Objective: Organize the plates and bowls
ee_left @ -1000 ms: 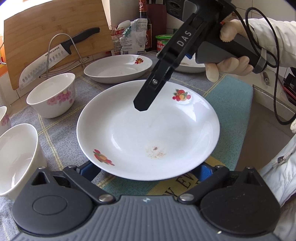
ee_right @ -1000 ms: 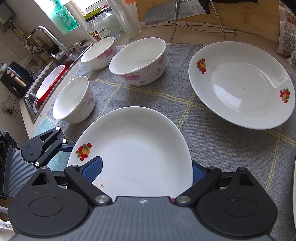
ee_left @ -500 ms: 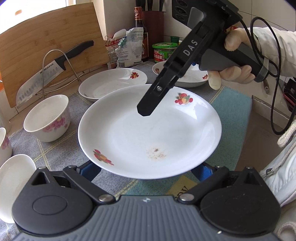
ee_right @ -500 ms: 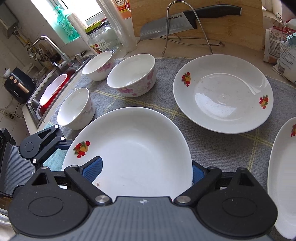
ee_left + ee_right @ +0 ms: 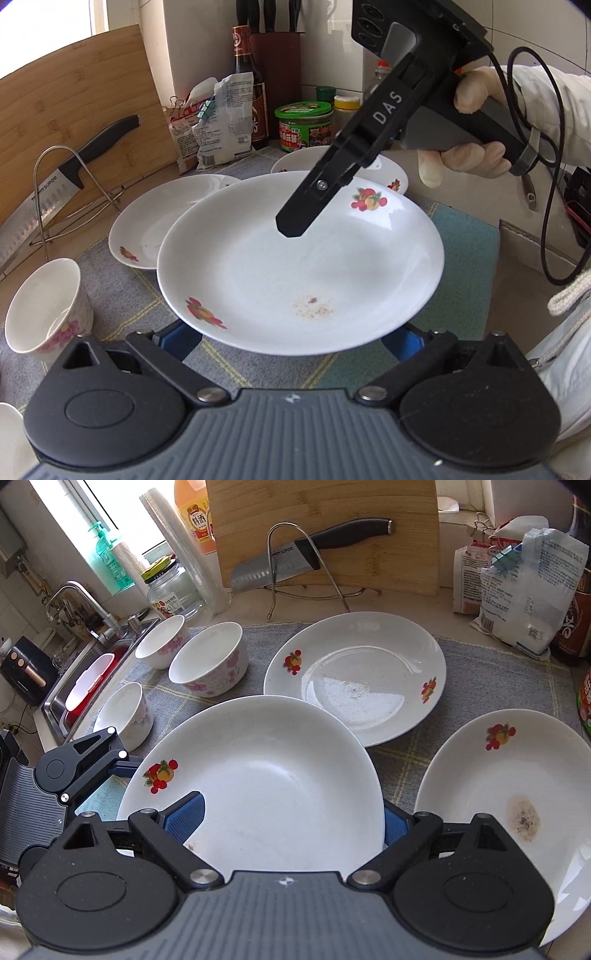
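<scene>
A white plate with fruit prints (image 5: 303, 266) is held in the air between both grippers. My left gripper (image 5: 291, 343) grips its near rim from below. My right gripper (image 5: 291, 819) has one finger (image 5: 295, 225) over the plate's inside and is shut on its far rim. The same plate shows in the right wrist view (image 5: 266, 786). A second plate (image 5: 354, 679) lies on the grey mat behind it. A third plate with a brown stain (image 5: 513, 808) lies at the right. Three floral bowls (image 5: 208, 664) stand at the left of the mat.
A wooden cutting board (image 5: 325, 535) and a knife (image 5: 310, 554) on a wire stand are at the back. Packets (image 5: 517, 587), bottles and jars (image 5: 303, 125) stand at the back right. A sink (image 5: 85, 675) lies at the far left.
The held plate has risen and moved right and back, toward the other two plates. The bowls have slid away to the left in both views.
</scene>
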The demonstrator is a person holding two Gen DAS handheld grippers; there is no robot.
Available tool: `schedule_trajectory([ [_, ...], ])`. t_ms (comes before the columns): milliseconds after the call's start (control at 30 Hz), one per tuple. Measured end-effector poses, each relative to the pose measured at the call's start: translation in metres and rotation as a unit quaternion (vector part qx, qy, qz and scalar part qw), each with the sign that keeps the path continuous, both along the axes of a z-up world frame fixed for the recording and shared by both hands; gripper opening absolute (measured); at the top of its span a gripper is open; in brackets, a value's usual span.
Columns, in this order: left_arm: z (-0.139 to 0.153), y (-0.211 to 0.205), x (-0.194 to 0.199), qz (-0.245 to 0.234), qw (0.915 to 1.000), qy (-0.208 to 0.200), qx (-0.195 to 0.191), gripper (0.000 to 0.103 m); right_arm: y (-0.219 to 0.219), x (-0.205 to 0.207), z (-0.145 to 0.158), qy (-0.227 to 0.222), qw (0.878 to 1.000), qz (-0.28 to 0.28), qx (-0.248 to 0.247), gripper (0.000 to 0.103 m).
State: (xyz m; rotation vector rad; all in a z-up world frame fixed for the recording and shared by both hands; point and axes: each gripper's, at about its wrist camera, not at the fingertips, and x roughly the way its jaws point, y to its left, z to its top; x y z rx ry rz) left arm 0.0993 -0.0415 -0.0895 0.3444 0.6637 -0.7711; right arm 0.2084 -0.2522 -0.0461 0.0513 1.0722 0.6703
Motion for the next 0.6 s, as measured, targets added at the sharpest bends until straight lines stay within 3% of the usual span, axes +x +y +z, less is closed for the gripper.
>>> schedule_trajectory([
  [600,0.004,-0.080,0.032,-0.028,0.9996,0.006,0.006,0.101,-0.088,0.012,0.000,-0.003,0.999,-0.037,0.003,0.098],
])
